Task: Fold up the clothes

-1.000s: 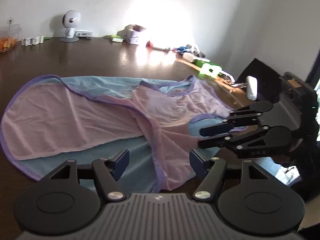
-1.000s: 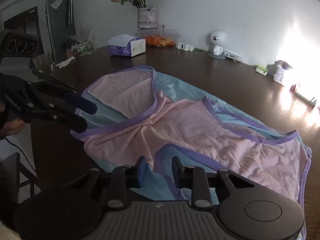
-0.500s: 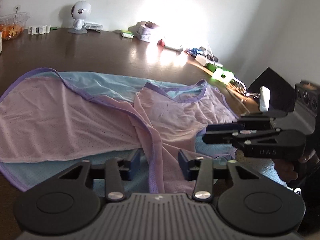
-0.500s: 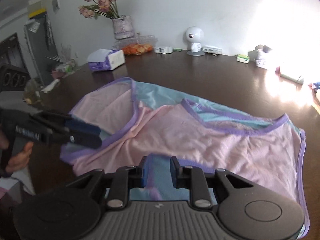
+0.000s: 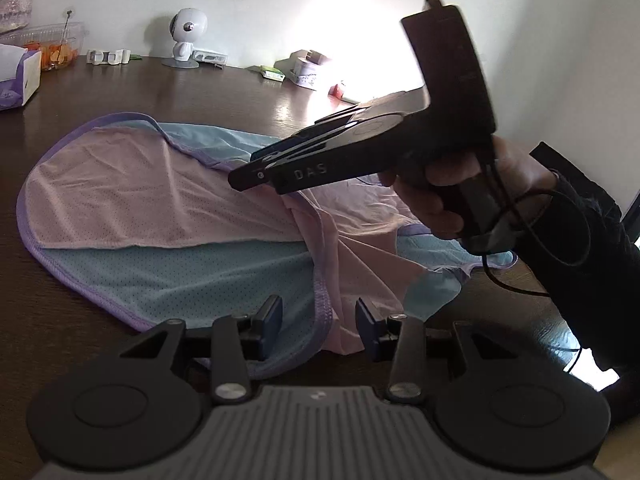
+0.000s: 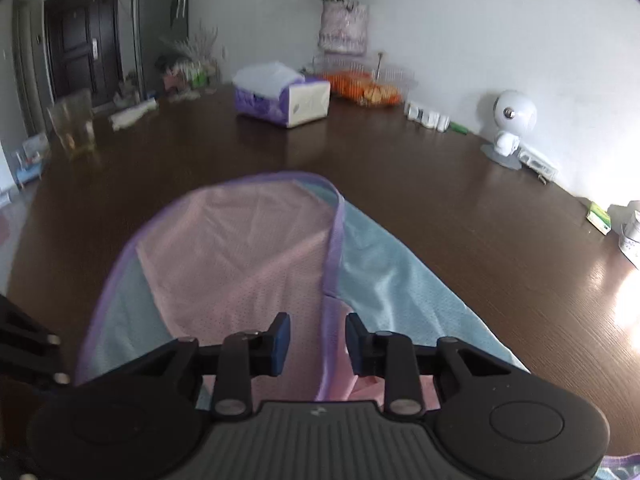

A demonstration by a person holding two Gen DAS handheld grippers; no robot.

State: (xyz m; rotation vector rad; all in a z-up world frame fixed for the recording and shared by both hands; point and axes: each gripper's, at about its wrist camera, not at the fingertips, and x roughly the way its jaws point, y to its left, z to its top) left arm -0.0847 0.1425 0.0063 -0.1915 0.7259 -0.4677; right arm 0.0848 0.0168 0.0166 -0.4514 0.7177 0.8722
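Garment (image 5: pixel 168 216) lies spread on the desk (image 6: pixel 460 216); left tongs (image 5: pixel 318 322) and right tongs (image 6: pixel 318 338), both just widening, straddle its purple hem unpinched.

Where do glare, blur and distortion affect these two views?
Left wrist view: sunlight blows out the wall and the table beneath it; the right gripper crossing in front is dark and backlit. Right wrist view: slightly soft throughout, with the vase smeared; glare only at the right edge. Both views: fisheye bends the table edges.
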